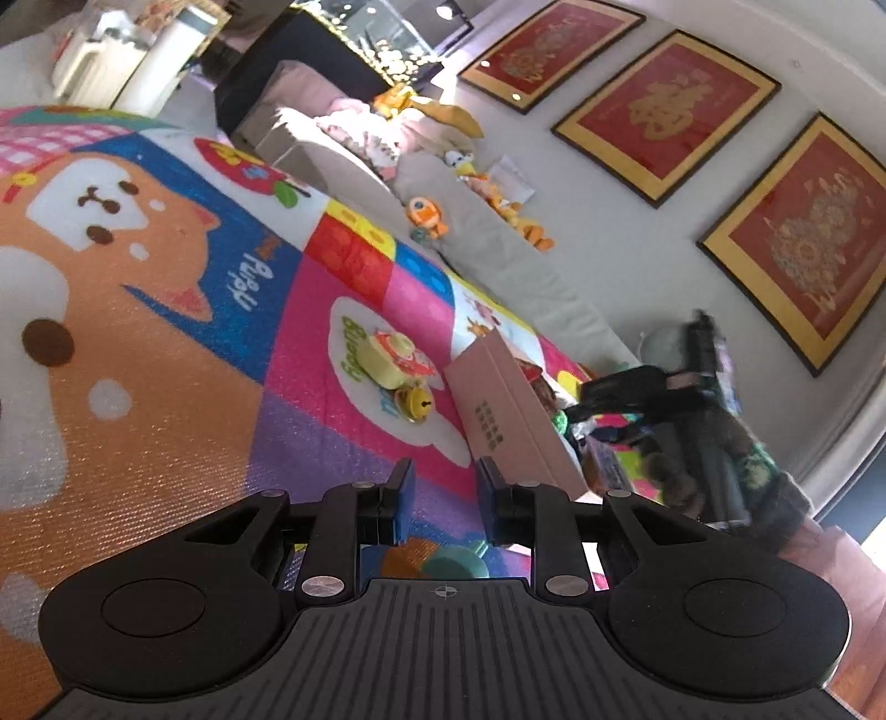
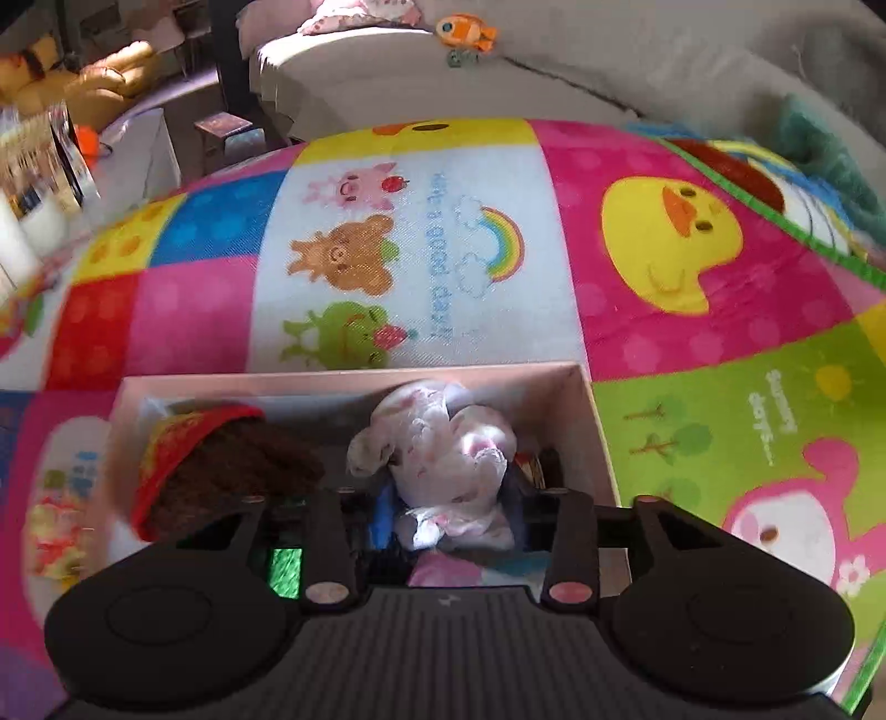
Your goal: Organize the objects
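A pink cardboard box (image 1: 501, 404) stands on a colourful play mat (image 1: 166, 310); it also shows in the right wrist view (image 2: 354, 382). My right gripper (image 2: 451, 520) is over the box, shut on a white plush toy (image 2: 443, 459). A brown plush with a red and yellow hat (image 2: 221, 471) lies in the box on the left. My left gripper (image 1: 443, 498) is open and empty above the mat, just left of the box. A yellow toy with a red top (image 1: 390, 357) and a small gold bell (image 1: 415, 404) lie on the mat ahead of it. The right gripper (image 1: 642, 399) appears over the box in the left wrist view.
A grey sofa (image 1: 498, 232) with several plush toys, one an orange fish (image 2: 462, 30), runs along the far side of the mat. Three red framed pictures (image 1: 664, 111) hang on the wall. Small colourful toys (image 2: 52, 526) lie left of the box.
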The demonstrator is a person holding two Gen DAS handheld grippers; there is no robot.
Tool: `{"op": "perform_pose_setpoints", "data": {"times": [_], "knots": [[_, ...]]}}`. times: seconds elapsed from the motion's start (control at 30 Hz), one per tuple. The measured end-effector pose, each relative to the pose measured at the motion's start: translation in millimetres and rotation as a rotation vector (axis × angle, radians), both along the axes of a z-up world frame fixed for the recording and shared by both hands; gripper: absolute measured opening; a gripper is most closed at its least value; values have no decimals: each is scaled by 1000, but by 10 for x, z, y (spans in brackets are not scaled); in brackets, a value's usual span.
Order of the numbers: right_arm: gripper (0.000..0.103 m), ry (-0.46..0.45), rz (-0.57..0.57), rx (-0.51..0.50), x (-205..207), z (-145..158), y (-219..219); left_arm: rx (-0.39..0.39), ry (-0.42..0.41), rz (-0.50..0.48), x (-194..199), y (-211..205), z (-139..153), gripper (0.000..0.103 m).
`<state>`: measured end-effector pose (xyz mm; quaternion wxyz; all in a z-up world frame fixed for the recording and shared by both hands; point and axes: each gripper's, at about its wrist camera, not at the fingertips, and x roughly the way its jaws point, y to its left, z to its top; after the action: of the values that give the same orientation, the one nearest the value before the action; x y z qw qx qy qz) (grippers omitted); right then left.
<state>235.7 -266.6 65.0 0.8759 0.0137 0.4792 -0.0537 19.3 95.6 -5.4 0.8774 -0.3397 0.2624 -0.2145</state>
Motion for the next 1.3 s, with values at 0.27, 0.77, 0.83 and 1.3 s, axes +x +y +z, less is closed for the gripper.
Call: {"op": "perform_pose_setpoints", "data": {"times": [0.27, 0.77, 0.83, 1.3], "knots": [[74, -299, 127, 37, -715, 707, 506, -22, -19, 227, -132, 270, 52, 26], [55, -31, 408, -39, -522, -224, 2154, 47, 0, 390, -151, 436, 29, 26], [55, -8, 481, 6, -789, -209, 2090, 42, 7, 387, -141, 440, 19, 26], [57, -141, 410, -35, -2464, -277, 917, 70, 5, 338, -127, 359, 17, 26]]}}
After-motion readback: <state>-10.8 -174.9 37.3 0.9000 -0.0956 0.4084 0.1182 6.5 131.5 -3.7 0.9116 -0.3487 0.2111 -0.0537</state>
